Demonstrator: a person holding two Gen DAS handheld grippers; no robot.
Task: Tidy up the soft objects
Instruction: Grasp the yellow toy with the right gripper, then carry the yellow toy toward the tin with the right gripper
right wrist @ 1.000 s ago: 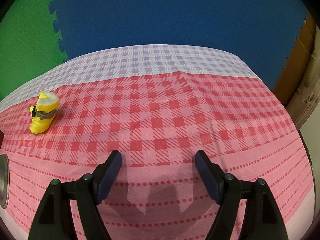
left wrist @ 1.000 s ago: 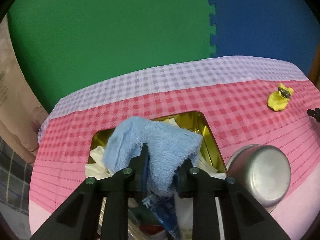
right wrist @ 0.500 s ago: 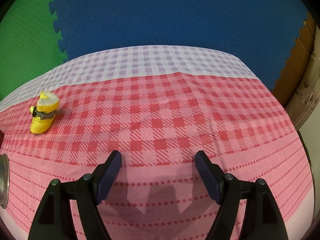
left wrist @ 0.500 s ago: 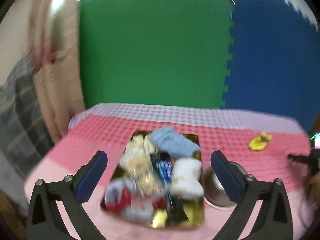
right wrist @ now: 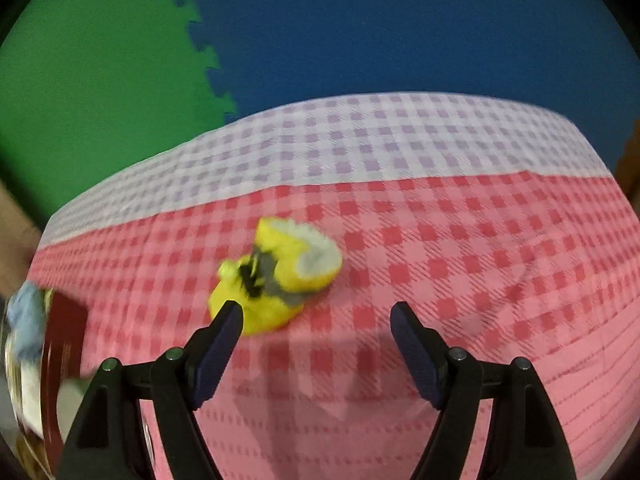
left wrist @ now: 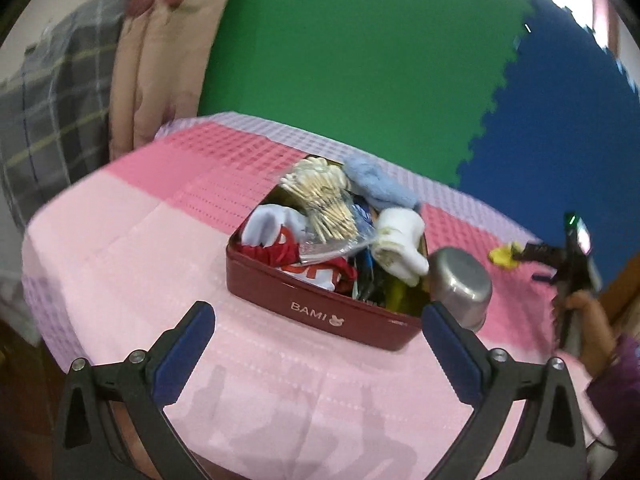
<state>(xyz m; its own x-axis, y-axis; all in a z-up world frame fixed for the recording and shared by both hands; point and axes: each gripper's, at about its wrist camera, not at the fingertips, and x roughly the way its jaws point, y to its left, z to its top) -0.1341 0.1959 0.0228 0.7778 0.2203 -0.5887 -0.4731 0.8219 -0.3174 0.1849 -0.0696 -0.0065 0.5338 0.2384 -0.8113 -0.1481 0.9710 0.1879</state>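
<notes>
Left gripper [left wrist: 318, 330]: jaws spread wide, holding nothing, above the pink tablecloth [left wrist: 132, 248]. Just beyond it sits the red tin [left wrist: 320, 312], packed with soft items; the blue cloth [left wrist: 380, 184] lies at its far end. A metal bowl [left wrist: 460, 280] touches the tin's right side. Right gripper [right wrist: 316, 326]: jaws spread, empty, the yellow plush boot [right wrist: 280, 276] lying just beyond its left finger.

Table under pink, red and lilac checked cloth [right wrist: 440, 240], green foam mat wall [left wrist: 360, 60] at 12 o'clock, blue foam mat wall [right wrist: 400, 28] at 2 o'clock, floral curtain [left wrist: 160, 60] at 10 o'clock
</notes>
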